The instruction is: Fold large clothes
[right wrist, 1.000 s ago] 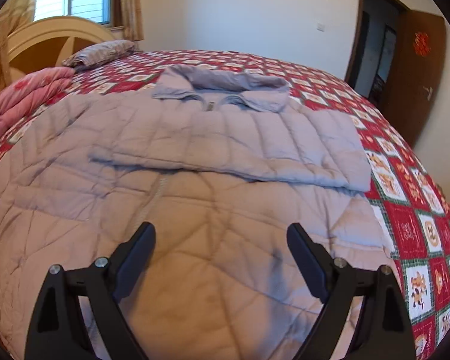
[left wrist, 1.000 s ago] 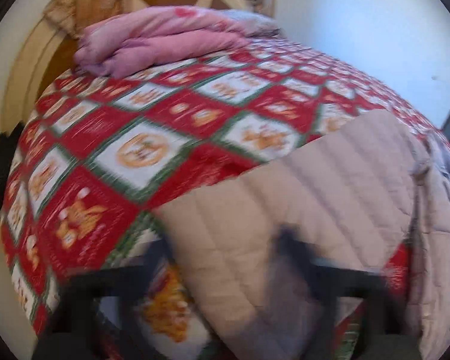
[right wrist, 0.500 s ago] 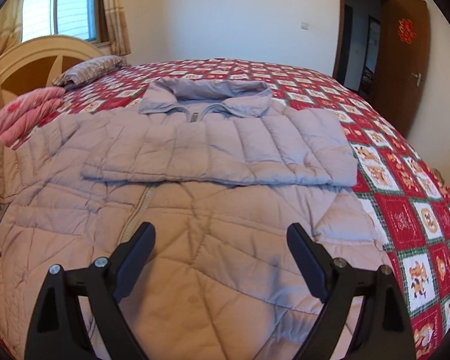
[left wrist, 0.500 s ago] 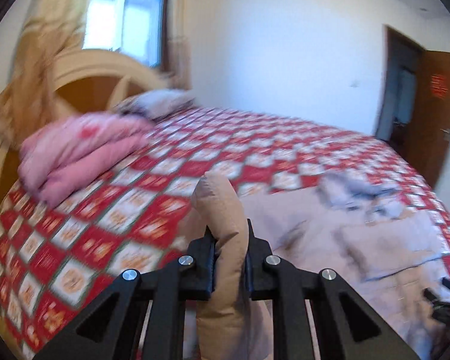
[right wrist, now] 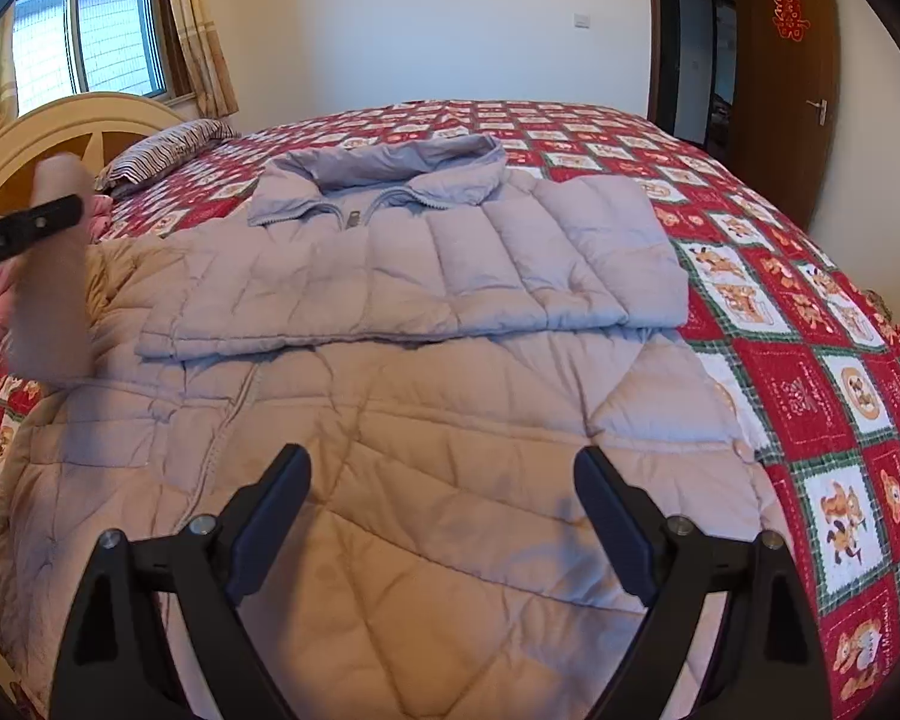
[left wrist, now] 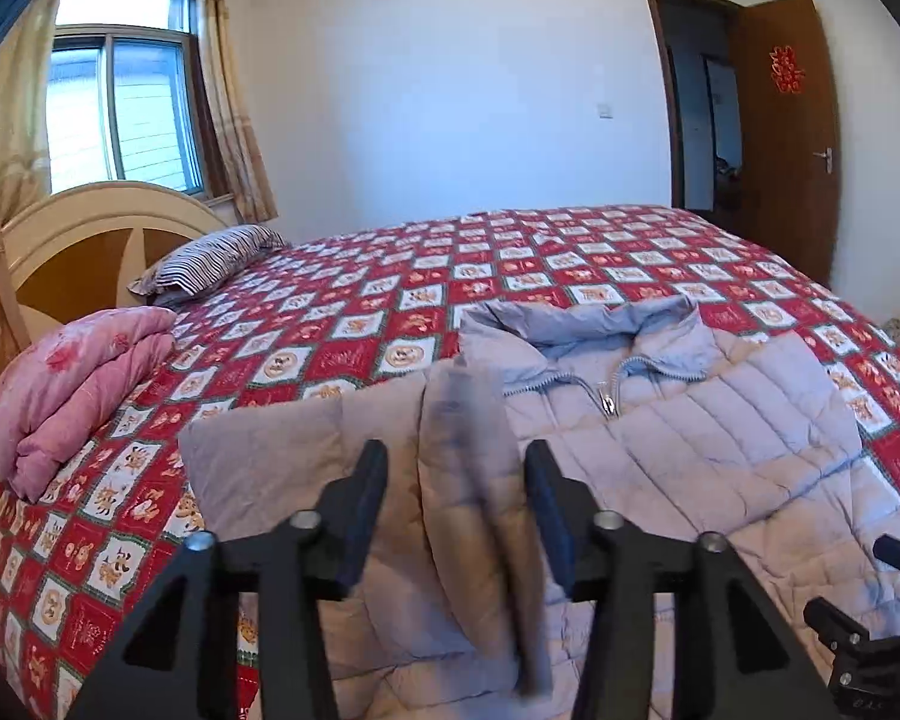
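Note:
A lavender quilted jacket [right wrist: 450, 276] lies zipped and face up on the bed, collar at the far end, with one sleeve [right wrist: 390, 306] folded across its chest. My left gripper [left wrist: 455, 456] is raised over the jacket's left side and its jaws are opening. The other sleeve [left wrist: 462, 414] hangs blurred between them, with a gap on its left side. The right wrist view shows that gripper [right wrist: 30, 228] and sleeve [right wrist: 51, 282] at the far left. My right gripper [right wrist: 443, 459] hovers open above the jacket's lower body with nothing between its fingers.
The jacket [left wrist: 660, 438] rests on a red, white and green checked bedspread [right wrist: 810, 384]. A folded pink blanket [left wrist: 72, 378] and a striped pillow [left wrist: 210, 264] lie near the cream headboard [left wrist: 90, 228]. A brown door [left wrist: 786, 138] stands open at the far right.
My left gripper has lifted the sleeve off the bed and swung it toward the jacket's middle. Its jaws, clamped on the sleeve half a second ago, now stand apart. The right gripper barely shifted.

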Motion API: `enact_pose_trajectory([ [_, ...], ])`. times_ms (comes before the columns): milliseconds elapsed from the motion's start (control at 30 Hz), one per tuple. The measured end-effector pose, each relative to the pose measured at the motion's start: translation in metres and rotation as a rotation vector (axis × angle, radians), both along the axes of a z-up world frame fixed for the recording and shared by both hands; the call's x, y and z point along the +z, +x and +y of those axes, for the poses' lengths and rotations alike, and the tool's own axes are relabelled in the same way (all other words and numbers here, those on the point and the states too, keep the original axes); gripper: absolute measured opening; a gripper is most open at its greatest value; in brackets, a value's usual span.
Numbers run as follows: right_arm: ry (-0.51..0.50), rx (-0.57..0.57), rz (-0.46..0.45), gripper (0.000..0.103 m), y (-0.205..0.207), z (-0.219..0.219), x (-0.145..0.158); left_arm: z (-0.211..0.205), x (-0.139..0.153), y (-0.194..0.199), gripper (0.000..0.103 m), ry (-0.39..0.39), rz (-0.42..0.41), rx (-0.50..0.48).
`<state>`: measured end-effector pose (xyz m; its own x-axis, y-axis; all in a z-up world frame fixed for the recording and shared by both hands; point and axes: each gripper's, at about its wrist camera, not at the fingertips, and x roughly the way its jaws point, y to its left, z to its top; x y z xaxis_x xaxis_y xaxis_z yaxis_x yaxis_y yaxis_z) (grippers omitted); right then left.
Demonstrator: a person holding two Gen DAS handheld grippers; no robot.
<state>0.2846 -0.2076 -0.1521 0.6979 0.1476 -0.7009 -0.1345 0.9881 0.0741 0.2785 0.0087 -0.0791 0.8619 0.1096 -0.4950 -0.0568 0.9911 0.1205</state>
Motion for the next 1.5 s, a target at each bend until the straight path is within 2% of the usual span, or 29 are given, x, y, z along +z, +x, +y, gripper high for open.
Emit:
enact_pose_trajectory([
  [33,0.006,-0.002,0.005,0.093,0.001,-0.001,0.001,0.002,0.006,-0.005,0.057,-0.007,-0.036,0.004],
  [100,0.021,-0.003,0.009,0.094,0.002,-0.002,0.001,0.004,0.017,-0.014,0.077,-0.022,-0.097,-0.013],
  [133,0.023,-0.003,0.008,0.095,0.002,-0.001,0.002,0.005,0.022,-0.018,0.080,-0.029,-0.117,-0.028],
  [233,0.031,-0.003,0.011,0.096,0.008,0.005,0.001,0.004,0.036,-0.030,0.083,-0.051,-0.147,-0.099],
  [367,0.043,0.018,0.020,0.096,0.009,0.015,0.001,0.027,0.039,-0.039,0.089,-0.023,-0.179,-0.039],
  [433,0.056,0.035,0.021,0.096,0.008,0.019,0.004,0.056,0.026,-0.034,0.089,-0.010,-0.149,0.056],
  [500,0.073,0.046,0.016,0.096,0.008,0.024,0.008,0.085,0.006,-0.024,0.089,-0.015,-0.080,0.139],
  [633,0.097,0.078,0.008,0.097,0.014,0.042,0.015,0.143,-0.040,-0.007,0.089,-0.112,0.061,0.283],
  [733,0.100,0.127,0.000,0.097,0.024,0.067,0.021,0.164,-0.062,0.000,0.089,-0.167,0.126,0.322],
  [867,0.128,0.178,-0.004,0.097,0.044,0.098,0.024,0.171,-0.074,0.000,0.089,-0.216,0.151,0.339],
  [1000,0.146,0.211,0.030,0.096,0.069,0.130,0.016,0.167,-0.078,0.001,0.089,-0.203,0.158,0.325],
  [1033,0.152,0.226,0.046,0.095,0.074,0.138,0.011,0.168,-0.079,0.003,0.089,-0.200,0.164,0.321],
  [1100,0.141,0.254,0.080,0.084,0.082,0.154,0.001,0.169,-0.080,0.004,0.089,-0.203,0.173,0.314],
  [1167,0.121,0.271,0.101,0.061,0.083,0.163,-0.006,0.171,-0.084,0.004,0.089,-0.205,0.183,0.312],
  [1200,0.110,0.276,0.093,0.055,0.081,0.166,-0.007,0.171,-0.085,0.004,0.089,-0.206,0.187,0.313],
  [1267,0.086,0.280,0.067,0.030,0.074,0.168,-0.007,0.172,-0.090,0.005,0.089,-0.211,0.201,0.315],
  [1333,0.079,0.280,0.046,0.016,0.069,0.165,-0.003,0.171,-0.093,0.006,0.089,-0.206,0.213,0.318],
  [1500,0.086,0.257,-0.006,0.013,0.057,0.146,0.012,0.165,-0.091,0.005,0.089,-0.186,0.221,0.311],
])
